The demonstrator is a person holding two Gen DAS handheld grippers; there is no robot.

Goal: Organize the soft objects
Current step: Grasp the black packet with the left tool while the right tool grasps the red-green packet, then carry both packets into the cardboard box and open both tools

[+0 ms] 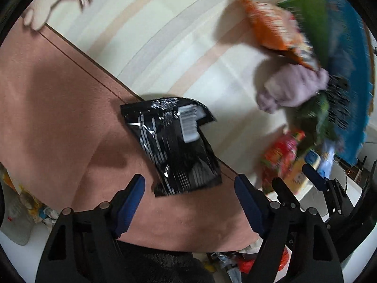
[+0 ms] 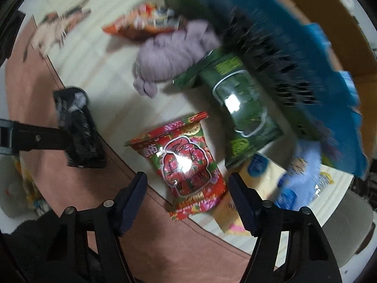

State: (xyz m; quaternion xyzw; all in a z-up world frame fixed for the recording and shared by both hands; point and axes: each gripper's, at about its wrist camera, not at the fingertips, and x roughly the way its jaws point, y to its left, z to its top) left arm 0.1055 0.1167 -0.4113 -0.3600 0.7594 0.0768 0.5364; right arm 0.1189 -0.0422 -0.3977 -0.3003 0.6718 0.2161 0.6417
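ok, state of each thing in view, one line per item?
Left hand-held gripper: open, empty.
Right hand-held gripper: open, empty.
Black packet: flat, straddling the pink mat's edge.
Red packet: flat, sealed, partly on the mat.
Purple cloth: bunched up.
Orange packet: lying against the pile.
Green pack: lid closed.

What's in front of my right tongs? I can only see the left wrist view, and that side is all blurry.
Observer: A red snack packet lies just ahead of the open right tongs, not gripped.
Operator: What's behind the red one?
Observer: A green packet with a clear window, its far corner beside the purple cloth.
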